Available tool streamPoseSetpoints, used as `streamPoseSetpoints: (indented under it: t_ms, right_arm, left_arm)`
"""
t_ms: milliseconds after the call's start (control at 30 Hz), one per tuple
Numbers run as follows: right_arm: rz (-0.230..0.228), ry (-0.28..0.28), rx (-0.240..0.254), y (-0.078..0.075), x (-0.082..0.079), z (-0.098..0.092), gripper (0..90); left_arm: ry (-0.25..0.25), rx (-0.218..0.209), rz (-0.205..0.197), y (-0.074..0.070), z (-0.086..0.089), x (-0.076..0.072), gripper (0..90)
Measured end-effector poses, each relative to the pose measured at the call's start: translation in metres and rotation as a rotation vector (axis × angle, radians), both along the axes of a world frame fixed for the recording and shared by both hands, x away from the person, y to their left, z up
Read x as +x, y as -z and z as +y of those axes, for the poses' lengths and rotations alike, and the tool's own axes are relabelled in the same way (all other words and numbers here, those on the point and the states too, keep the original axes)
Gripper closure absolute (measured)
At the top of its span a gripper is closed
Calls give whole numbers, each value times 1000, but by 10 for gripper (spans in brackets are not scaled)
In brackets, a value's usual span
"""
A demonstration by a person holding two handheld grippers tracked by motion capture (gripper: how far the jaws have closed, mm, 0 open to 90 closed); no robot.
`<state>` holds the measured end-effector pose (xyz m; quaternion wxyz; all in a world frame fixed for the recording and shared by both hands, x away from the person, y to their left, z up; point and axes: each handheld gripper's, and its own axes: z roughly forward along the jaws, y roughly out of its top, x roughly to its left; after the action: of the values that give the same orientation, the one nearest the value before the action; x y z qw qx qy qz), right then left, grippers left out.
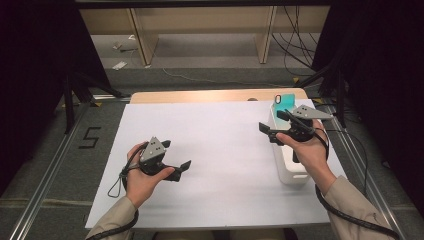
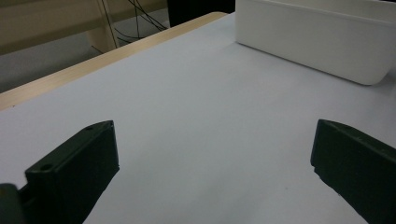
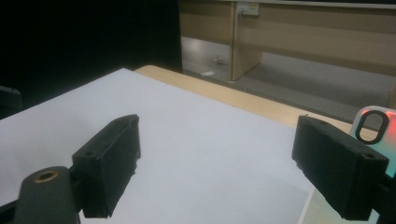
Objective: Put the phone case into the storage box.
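Overhead, right gripper (image 1: 272, 126) hovers wide open, empty, beside white bin (image 1: 290, 170) holding teal phone case (image 1: 283, 104), likely the pickup target. Left gripper view: left gripper (image 2: 215, 158) agape, empty, idling over surface (image 2: 196, 93). Right gripper view: case (image 3: 376, 135) near right jaw.

From the high view I read one mark: a black numeral "5" (image 1: 89, 137), left of centre in the frame, on the grey floor (image 1: 60, 170) beside the surface's (image 1: 210, 150) left edge. I read nothing else.
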<state>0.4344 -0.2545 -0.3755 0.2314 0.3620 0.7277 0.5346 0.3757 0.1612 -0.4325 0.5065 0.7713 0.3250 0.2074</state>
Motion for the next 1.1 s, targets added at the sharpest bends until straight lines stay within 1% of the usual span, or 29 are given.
streamPoseSetpoints:
  t_ms: [67,433,700,833,1100]
  right_arm:
    - [-5,-8,-5,0,-2,-1,161]
    - [-4,-42,-17,5,-12,-5,161]
    - [-9,-57,-22,7,-19,-7,161]
    - [-16,-66,-35,9,-22,-9,161]
    - [-11,-82,-37,12,-27,-12,161]
  left_arm:
    - [-1,-1,0,0,0,0,2]
    - [-2,0,-1,0,1,0,2]
    - [-2,-1,-1,0,1,0,2]
    - [-2,1,0,0,1,0,2]
    - [-3,0,-1,0,1,0,2]
